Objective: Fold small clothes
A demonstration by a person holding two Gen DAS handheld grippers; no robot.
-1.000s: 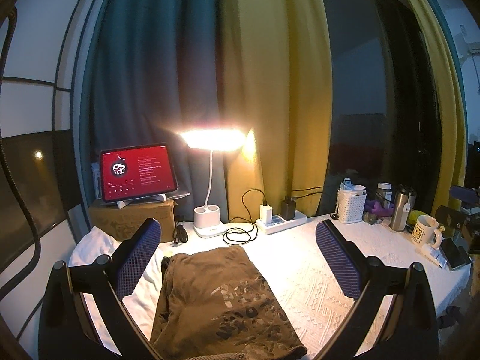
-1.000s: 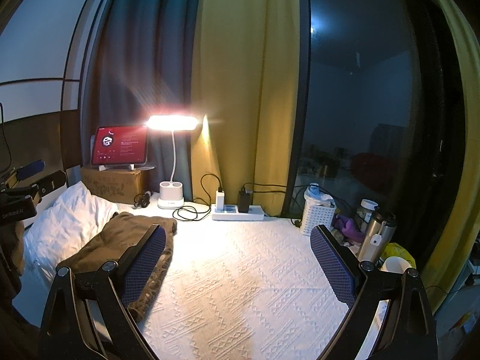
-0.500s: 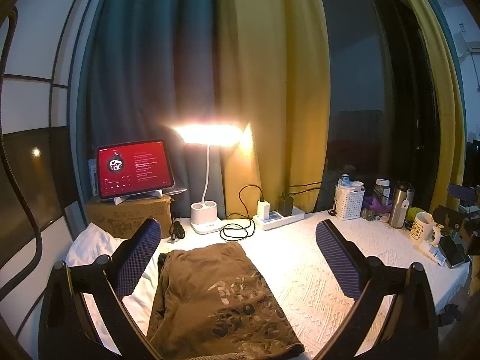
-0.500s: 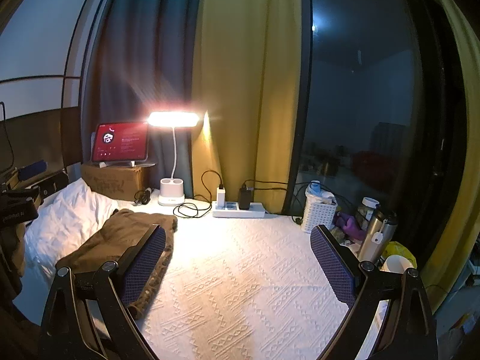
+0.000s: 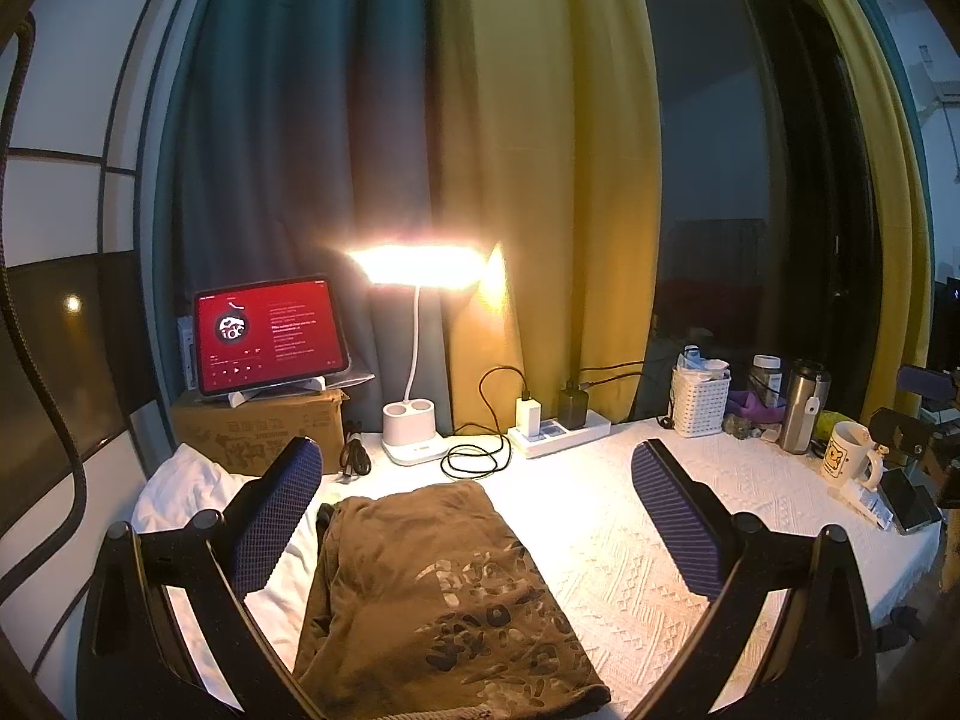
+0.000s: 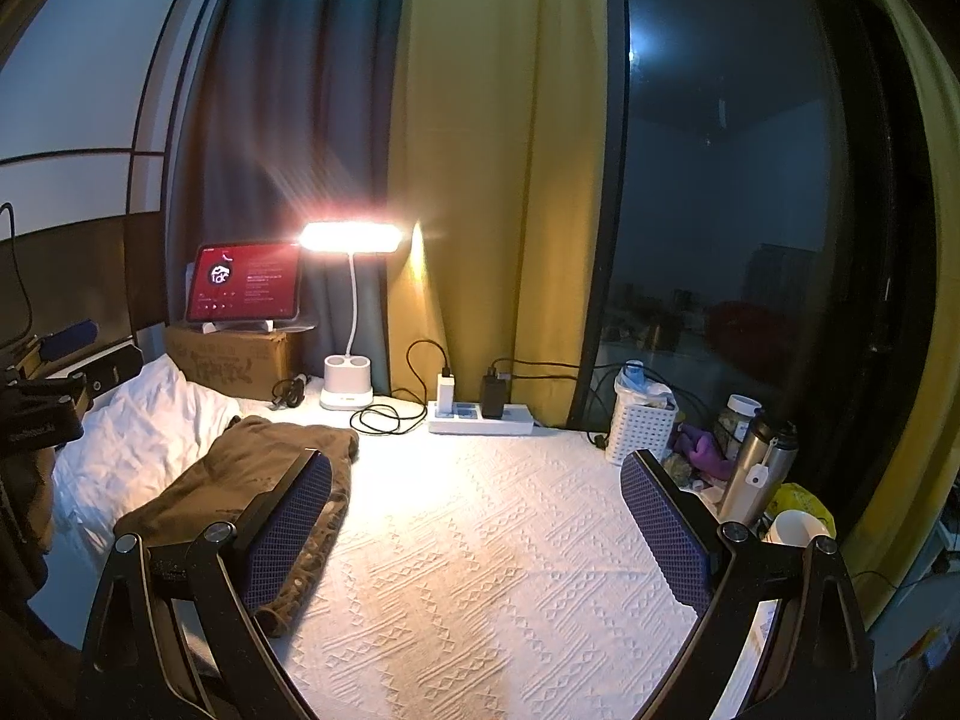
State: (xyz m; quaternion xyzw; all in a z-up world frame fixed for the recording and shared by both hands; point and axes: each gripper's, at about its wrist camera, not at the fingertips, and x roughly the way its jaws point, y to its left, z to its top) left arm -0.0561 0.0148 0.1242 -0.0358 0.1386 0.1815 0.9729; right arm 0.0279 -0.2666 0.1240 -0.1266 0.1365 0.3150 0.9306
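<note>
A folded brown garment with a dark print [image 5: 432, 588] lies on the white textured bedspread [image 5: 648, 540], below and between my left gripper's fingers. My left gripper [image 5: 474, 510] is open and holds nothing, hovering above the cloth. In the right wrist view the same brown garment [image 6: 258, 474] lies at the left, partly behind the left blue pad [image 6: 288, 528]. My right gripper [image 6: 474, 516] is open and empty over the bare bedspread [image 6: 480, 570].
At the back stand a lit desk lamp [image 5: 417, 360], a tablet [image 5: 267, 333] on a cardboard box [image 5: 264, 426], a power strip [image 5: 561, 429] with cables, a white basket [image 5: 699, 396], a steel flask [image 5: 804, 405] and a mug [image 5: 849, 456]. A white pillow [image 6: 138, 426] lies left.
Both views shifted only slightly; the left camera tilted a little, so the lamp and tablet sit marginally higher. The garment has not moved and both grippers stay open.
</note>
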